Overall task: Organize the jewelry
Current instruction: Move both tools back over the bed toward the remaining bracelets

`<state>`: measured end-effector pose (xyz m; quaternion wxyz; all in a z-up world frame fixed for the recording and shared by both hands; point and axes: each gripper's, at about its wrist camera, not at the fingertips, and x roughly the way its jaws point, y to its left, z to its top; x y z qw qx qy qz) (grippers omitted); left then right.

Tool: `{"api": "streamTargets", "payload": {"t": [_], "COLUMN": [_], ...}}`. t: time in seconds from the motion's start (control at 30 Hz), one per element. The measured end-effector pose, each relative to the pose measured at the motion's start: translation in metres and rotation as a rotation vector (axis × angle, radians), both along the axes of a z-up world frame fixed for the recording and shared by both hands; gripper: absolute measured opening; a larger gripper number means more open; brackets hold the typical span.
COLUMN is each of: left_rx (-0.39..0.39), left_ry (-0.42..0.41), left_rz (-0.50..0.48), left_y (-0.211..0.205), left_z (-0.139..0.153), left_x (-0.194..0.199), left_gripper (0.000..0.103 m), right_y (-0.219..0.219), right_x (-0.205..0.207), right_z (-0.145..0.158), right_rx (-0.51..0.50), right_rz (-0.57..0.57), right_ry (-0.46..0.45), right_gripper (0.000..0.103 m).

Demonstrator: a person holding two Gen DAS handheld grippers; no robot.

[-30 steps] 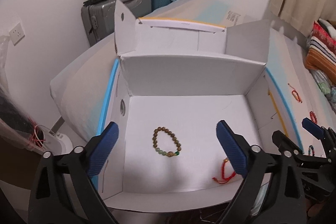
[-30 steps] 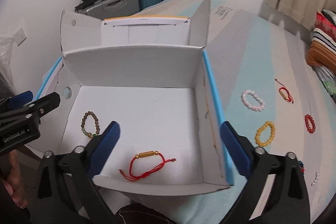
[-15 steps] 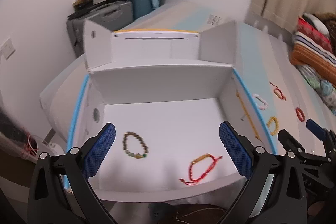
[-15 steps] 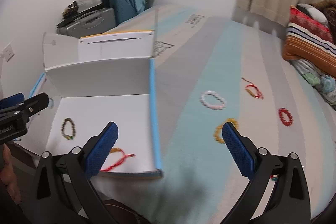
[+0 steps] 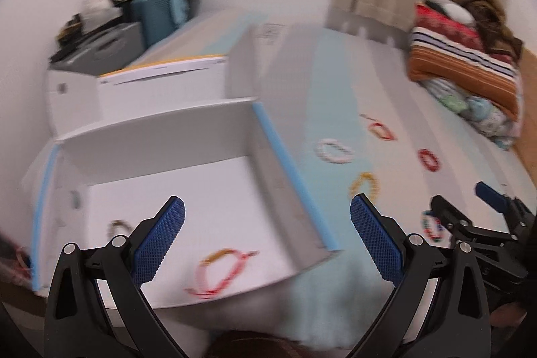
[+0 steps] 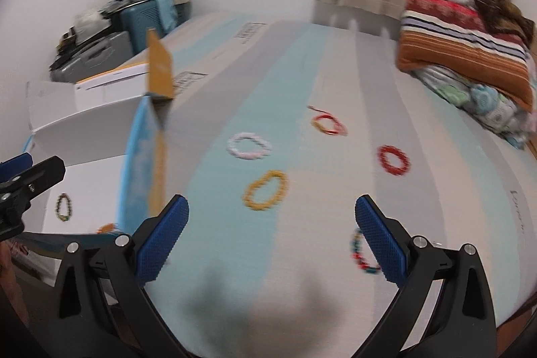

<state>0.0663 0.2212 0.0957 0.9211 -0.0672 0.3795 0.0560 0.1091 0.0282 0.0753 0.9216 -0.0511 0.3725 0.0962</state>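
- We hold the left hand-held gripper point(image 5: 266, 232) with its jaws wide apart and nothing between them, above the near right corner of the white box point(image 5: 161, 136).
- We hold the right hand-held gripper point(image 6: 272, 228) with its jaws equally wide apart and empty, over the bed point(image 6: 302, 62) to the right of the box.
- Inside the box, on its floor, we see a red cord bracelet point(image 5: 223, 270) near the front edge and a brown bead bracelet point(image 6: 63, 207) further left; both are blurred in the left view.
- On the bed, well apart from each other, lie a yellow bead bracelet point(image 6: 265, 195), a white bead bracelet point(image 6: 249, 146), a red bead bracelet point(image 6: 394, 160) and a red-and-gold cord bracelet point(image 6: 328, 124).
- A multicolour bead bracelet point(image 6: 361, 252) lies just beside the right finger of the right hand-held gripper, partly hidden by it.
- Folded blankets point(image 6: 463, 56) are stacked at the far right of the bed; suitcases point(image 5: 134, 22) stand by the wall behind the box.
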Motion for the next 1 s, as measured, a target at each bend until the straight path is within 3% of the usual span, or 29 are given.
{"api": "streamTargets", "payload": {"t": [0.53,1.0], "left_rx": [0.008,0.030], "left_ry": [0.039,0.077], "left_rz": [-0.217,-0.313], "left_y": [-0.148,-0.221], "left_z": [-0.044,-0.102], "left_x": [0.049,0.086], "left_gripper": [0.097,0.097], "right_y": [-0.167,-0.240], "right_x": [0.011,0.026], "right_z": [-0.035,-0.086], "right_rx": [-0.043,-0.035], "right_rz": [-0.252,-0.368], "right_ry": [0.034,0.080], "right_gripper": [0.096,0.095]}}
